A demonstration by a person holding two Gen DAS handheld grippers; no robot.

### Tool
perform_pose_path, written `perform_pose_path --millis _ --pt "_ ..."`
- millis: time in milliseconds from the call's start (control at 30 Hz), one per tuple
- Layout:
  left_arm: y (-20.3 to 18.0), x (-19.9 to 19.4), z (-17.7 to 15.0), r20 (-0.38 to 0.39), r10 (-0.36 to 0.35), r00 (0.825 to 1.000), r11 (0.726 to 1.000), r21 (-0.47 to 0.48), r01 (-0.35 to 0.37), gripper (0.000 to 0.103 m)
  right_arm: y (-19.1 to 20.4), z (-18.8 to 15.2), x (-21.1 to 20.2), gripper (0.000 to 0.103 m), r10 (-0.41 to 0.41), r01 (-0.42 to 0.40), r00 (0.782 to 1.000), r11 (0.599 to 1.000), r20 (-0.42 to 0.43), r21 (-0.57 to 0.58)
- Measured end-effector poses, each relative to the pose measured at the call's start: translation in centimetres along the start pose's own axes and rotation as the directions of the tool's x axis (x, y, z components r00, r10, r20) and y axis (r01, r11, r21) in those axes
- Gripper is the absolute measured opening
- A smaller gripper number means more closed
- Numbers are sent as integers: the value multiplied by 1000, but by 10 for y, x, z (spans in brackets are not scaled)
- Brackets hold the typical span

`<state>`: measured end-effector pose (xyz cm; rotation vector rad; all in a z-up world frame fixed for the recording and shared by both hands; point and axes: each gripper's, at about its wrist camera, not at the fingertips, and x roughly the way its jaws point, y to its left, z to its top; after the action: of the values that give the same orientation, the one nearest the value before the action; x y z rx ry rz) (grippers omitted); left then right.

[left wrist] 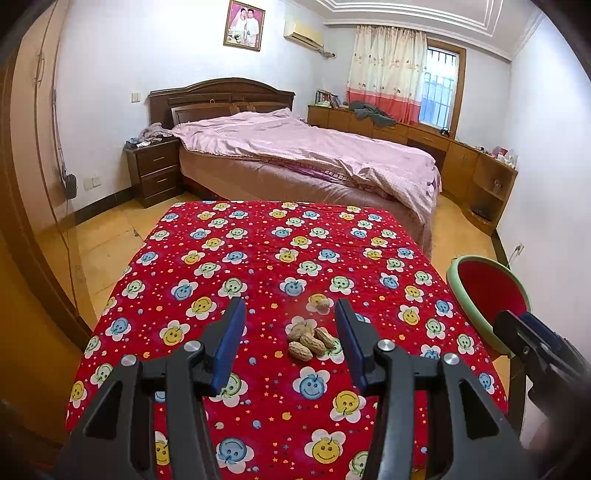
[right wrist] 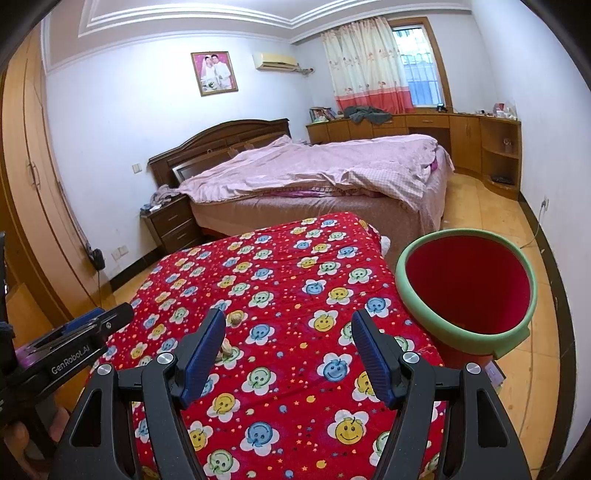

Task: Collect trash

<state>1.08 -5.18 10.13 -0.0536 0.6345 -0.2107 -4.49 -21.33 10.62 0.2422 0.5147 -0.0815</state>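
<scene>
A: Writing first. Anything legible?

B: One mark only. "GenRobot.AI" in pale letters along the black body of the left gripper (right wrist: 110, 317), seen from the right wrist view at the left edge. The framed photo (left wrist: 244, 25) on the far wall carries no text I can read.

A: Largest things, then down.

B: Bed (left wrist: 295, 155) with a pink cover at the back. In front of it the table, covered by a red cloth (left wrist: 258, 258) printed with smiley-face flowers in blue, yellow and green. Off the table's right edge, a red bin (right wrist: 467, 280) with a pale green rim, mouth tilted toward the cameras.

A: The trash?

B: A small heap of peanuts (left wrist: 308, 339), tan, in the shell, lying on the cloth. One more nut (left wrist: 322, 303) sits apart, just beyond the heap; whether whole or broken I cannot tell.

A: Against the jaws?

B: In the left wrist view the left gripper's (left wrist: 290, 314) jaws stand spread, blue pads facing. The heap lies on the cloth between them, nearer the right-hand pad, not pinched by either. Right gripper (right wrist: 288, 325): jaws spread wider, only cloth between them. In that view the heap peeks out from behind its left pad, and the bin stands just to its right.
</scene>
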Motion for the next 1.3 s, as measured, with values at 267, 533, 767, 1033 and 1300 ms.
perform_pose_path --millis 267,533,767,1033,1300 --pt "1 0 0 0 0 1000 1000 -1 0 50 0 0 0 72 0 0 1000 1000 -2 1" --pt "1 0 0 0 0 1000 1000 -1 0 50 1 -2 0 72 3 -3 1000 1000 -4 1" --pt "2 0 0 0 0 1000 1000 -1 0 50 1 -2 0 72 2 -2 1000 1000 -4 2" --pt "2 0 0 -1 -1 1000 1000 -2 1 50 1 -2 0 72 3 -3 1000 1000 -5 2" --pt "2 0 1 0 -1 1000 1000 -3 1 50 1 -3 1 72 4 -4 1000 1000 -6 2"
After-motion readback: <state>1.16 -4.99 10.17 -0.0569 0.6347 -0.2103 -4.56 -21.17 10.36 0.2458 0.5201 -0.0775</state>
